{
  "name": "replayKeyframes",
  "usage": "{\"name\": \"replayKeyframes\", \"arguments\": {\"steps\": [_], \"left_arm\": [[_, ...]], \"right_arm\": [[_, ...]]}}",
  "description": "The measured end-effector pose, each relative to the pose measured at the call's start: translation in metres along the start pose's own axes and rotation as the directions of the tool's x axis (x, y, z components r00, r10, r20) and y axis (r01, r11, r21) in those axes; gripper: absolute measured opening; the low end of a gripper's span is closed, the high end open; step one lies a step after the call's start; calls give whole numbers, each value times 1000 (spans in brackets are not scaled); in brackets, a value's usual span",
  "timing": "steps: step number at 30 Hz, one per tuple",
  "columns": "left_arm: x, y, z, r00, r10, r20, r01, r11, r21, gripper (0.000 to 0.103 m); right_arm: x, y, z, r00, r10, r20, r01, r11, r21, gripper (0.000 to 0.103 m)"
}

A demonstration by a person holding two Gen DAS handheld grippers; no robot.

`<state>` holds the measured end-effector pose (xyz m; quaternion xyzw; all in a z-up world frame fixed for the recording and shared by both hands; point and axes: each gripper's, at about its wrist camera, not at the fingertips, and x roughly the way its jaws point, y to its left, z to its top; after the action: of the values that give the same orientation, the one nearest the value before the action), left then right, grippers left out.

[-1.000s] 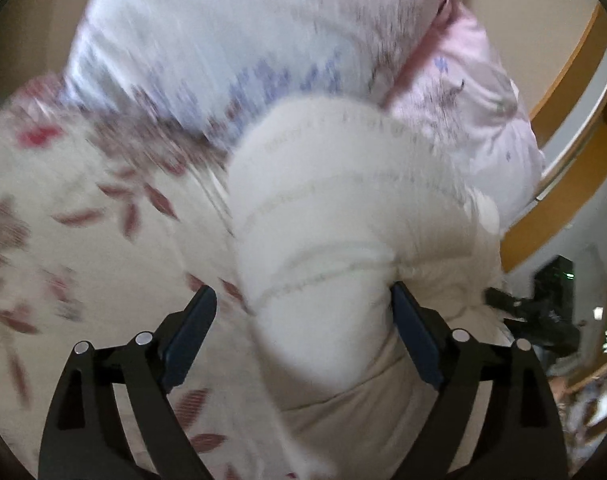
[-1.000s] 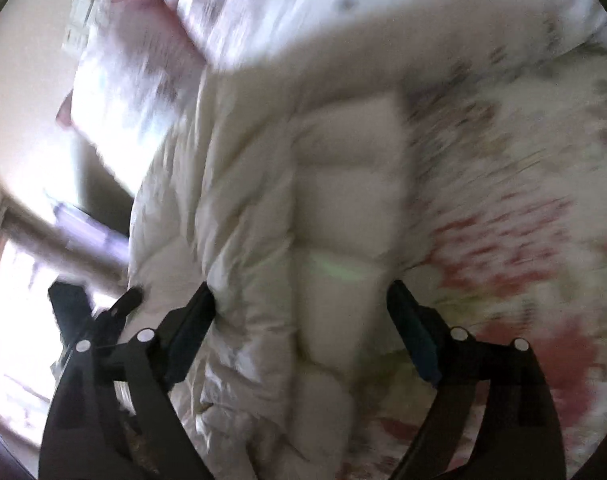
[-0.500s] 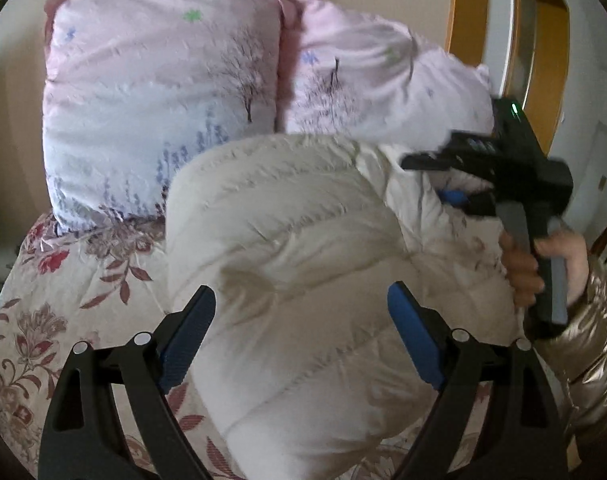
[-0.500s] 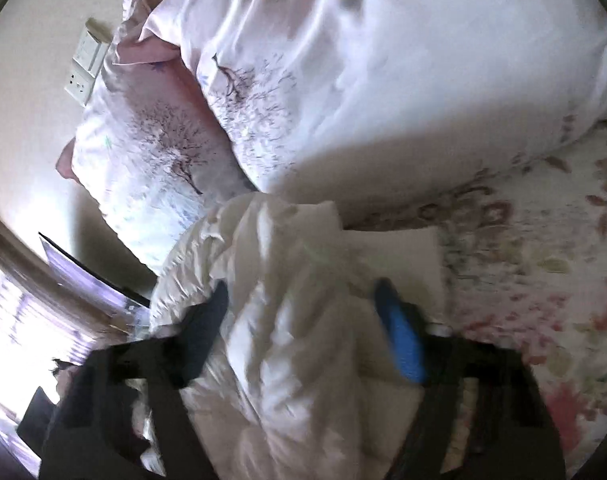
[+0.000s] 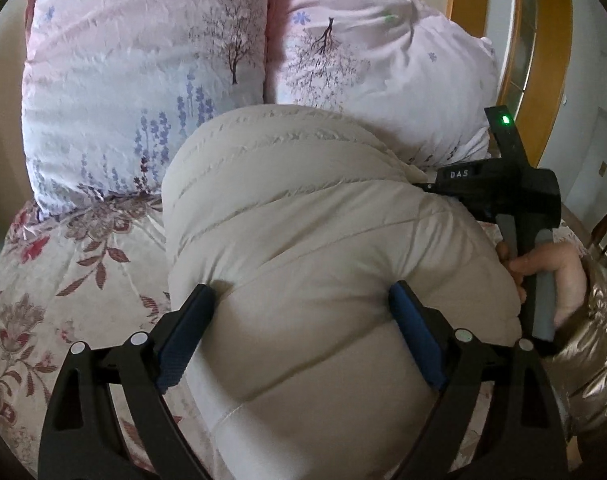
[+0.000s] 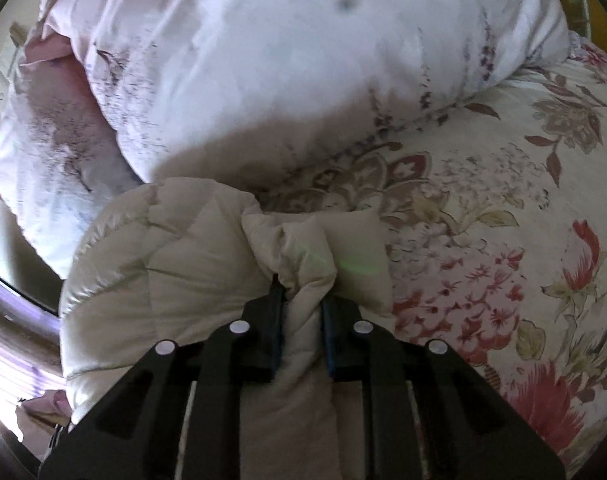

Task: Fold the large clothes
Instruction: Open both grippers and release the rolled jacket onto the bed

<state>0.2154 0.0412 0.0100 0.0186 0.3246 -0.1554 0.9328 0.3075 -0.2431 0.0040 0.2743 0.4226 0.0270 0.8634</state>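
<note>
Left gripper (image 5: 299, 336) spread wide, right gripper (image 6: 301, 300) closing, pointing downward

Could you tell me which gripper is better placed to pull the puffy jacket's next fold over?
Right, probably: the right gripper is closing on a pinch of the jacket, while the left gripper only straddles it, wide.

I'm in a home bedroom here, on a bed with a cream quilted bedspread printed with red and brown flowers (image 5: 75, 264), two pale pink tree-print pillows (image 5: 143, 80) propped against the beige wall, and an orange wooden door frame (image 5: 551, 60) off to the side.
</note>
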Motion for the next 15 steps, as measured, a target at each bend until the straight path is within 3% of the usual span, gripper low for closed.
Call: {"name": "replayKeyframes", "arguments": {"steps": [5,6,7,9,12,15], "left_arm": [[7,-3,-1,1000,10,-4,-10,1000,-10,93],[4,-4,-1,1000,14,0,-14,1000,-6,93],[0,-3,-2,1000,16,6,-16,1000,-4,93],[-9,-2,-4,1000,19,19,-18,1000,-5,93],[-26,1,-9,998,42,53,-42,999,1,93],[-39,-1,-14,994,83,77,-85,996,15,93]], "right_arm": [[8,-3,-1,1000,2,-9,-2,1000,21,25],[8,-3,0,1000,7,-13,-7,1000,18,32],[3,-4,1,1000,5,-15,-4,1000,18,45],[-12,-8,3,1000,-15,8,15,1000,18,57],[-50,-2,-4,995,-8,102,12,999,-38,57],[-89,17,-24,983,41,181,-11,986,-163,55]]}}
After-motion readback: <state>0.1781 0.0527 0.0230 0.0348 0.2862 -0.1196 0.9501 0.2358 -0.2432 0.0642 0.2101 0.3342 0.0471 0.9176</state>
